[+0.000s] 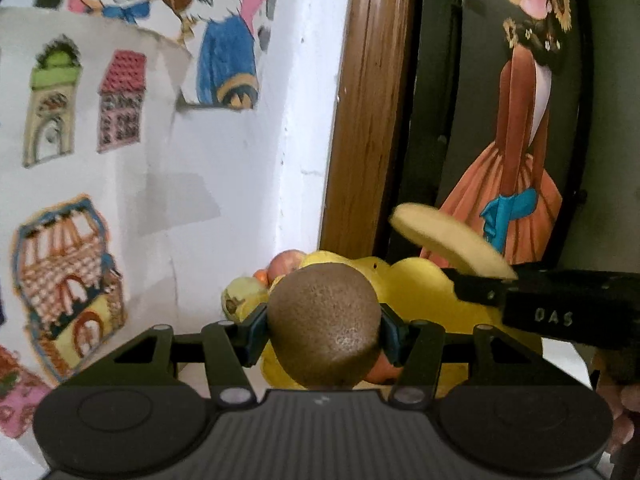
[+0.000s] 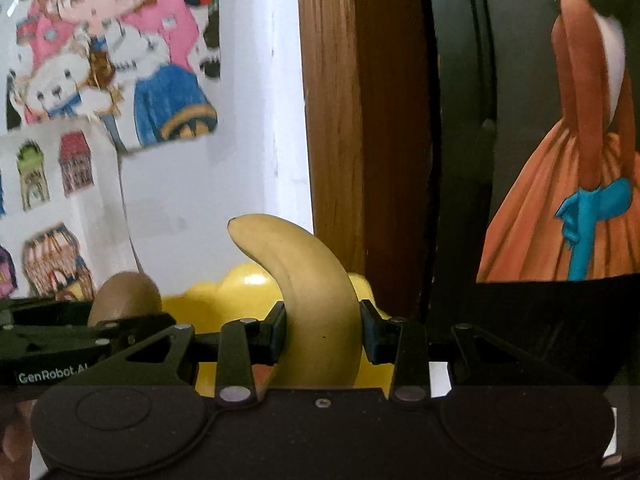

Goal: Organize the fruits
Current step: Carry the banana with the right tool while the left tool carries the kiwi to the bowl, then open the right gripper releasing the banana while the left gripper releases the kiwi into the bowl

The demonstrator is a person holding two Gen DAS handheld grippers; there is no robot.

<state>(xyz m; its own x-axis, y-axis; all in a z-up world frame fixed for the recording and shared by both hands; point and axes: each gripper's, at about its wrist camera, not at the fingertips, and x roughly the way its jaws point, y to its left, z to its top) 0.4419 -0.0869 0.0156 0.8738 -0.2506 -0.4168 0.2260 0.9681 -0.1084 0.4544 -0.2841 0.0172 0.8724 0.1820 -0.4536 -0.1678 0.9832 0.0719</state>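
Holding both fruits mid-carry: your left gripper (image 1: pixel 324 326) fingers are clamped on the kiwi (image 1: pixel 324 320), right gripper (image 2: pixel 323 330) fingers clamped on the banana (image 2: pixel 308 292), both above the yellow bowl (image 1: pixel 420 284) already holding some fruit; neither dropped yet
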